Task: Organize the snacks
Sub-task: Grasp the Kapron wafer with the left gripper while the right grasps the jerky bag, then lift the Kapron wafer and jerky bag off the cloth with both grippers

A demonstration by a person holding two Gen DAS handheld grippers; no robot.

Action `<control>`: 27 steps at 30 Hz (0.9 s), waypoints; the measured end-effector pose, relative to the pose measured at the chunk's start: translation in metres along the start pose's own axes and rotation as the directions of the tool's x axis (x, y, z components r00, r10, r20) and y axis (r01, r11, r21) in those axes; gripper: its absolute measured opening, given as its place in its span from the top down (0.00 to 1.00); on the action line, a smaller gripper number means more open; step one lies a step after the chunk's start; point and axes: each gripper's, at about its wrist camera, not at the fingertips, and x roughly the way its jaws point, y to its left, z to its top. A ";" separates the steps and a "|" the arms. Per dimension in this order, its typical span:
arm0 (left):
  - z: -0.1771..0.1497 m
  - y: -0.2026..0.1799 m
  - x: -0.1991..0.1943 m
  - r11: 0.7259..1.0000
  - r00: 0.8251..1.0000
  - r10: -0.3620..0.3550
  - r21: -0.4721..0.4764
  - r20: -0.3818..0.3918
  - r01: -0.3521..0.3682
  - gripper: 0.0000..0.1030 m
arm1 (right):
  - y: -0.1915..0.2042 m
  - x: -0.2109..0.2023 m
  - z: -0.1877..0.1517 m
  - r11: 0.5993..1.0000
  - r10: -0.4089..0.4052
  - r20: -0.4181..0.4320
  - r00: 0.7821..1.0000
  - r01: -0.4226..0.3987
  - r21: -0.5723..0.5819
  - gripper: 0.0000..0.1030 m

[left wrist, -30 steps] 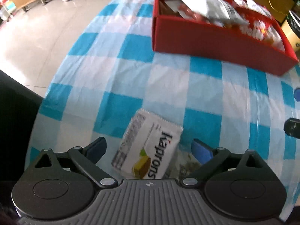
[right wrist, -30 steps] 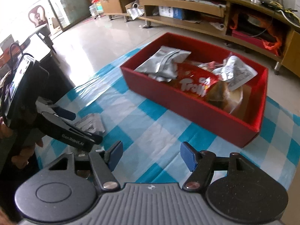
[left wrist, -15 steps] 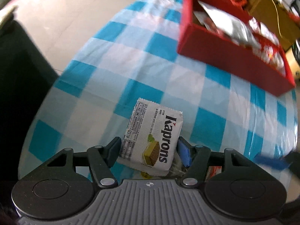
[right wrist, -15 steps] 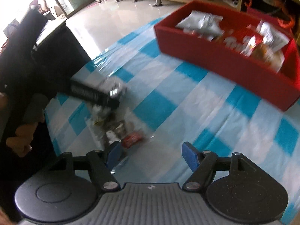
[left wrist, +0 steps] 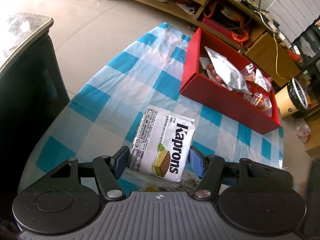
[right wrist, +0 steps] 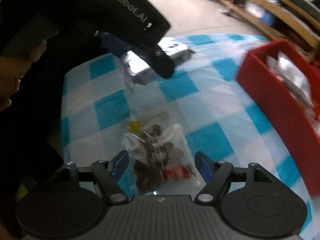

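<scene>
My left gripper is shut on a white Kaprons wafer packet and holds it lifted above the blue-and-white checked tablecloth. The same gripper and packet show in the right wrist view, raised over the cloth. A red box with several snack bags stands at the far right of the table; it also shows in the right wrist view. My right gripper is open, low over a clear bag of dark snacks that lies on the cloth between its fingers.
A dark cabinet stands left of the table. Wooden shelves with clutter run along the far wall. A cream bin stands past the red box. The table's left edge curves close to my left gripper.
My left gripper closed on the Kaprons packet and lifted it off the cloth. My right gripper swung left and down from the red box to the clear snack bag.
</scene>
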 end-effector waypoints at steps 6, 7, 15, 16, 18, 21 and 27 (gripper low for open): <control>0.002 0.008 0.001 1.000 1.000 -0.010 -0.018 -0.003 0.010 0.32 | 0.011 0.030 0.015 0.990 0.057 -0.114 0.992 -0.071 -0.119 0.18; 0.001 0.009 0.002 1.000 1.000 -0.009 -0.018 -0.008 0.009 0.32 | 0.014 0.032 0.014 0.987 0.054 -0.121 0.991 -0.071 -0.141 0.14; 0.002 0.003 0.008 1.000 1.000 0.002 0.010 -0.021 -0.002 0.32 | 0.006 0.042 0.006 0.985 0.056 -0.120 0.991 -0.075 -0.156 0.00; 0.002 0.001 0.008 1.000 1.000 0.005 0.016 -0.022 -0.005 0.32 | 0.005 0.042 0.006 0.985 0.060 -0.121 0.991 -0.078 -0.152 0.00; 0.002 0.000 0.010 1.000 1.000 0.012 0.020 -0.025 -0.011 0.31 | 0.003 0.042 0.006 0.986 0.065 -0.120 0.991 -0.082 -0.147 0.00; 0.003 0.000 0.012 0.999 0.999 0.027 0.023 -0.027 -0.026 0.31 | 0.008 0.041 0.004 0.987 0.034 -0.111 0.993 -0.051 -0.153 0.02; 0.003 -0.009 0.014 0.997 0.998 0.054 0.049 -0.015 -0.053 0.31 | 0.011 0.025 -0.010 0.996 -0.011 -0.072 0.997 0.004 -0.093 0.17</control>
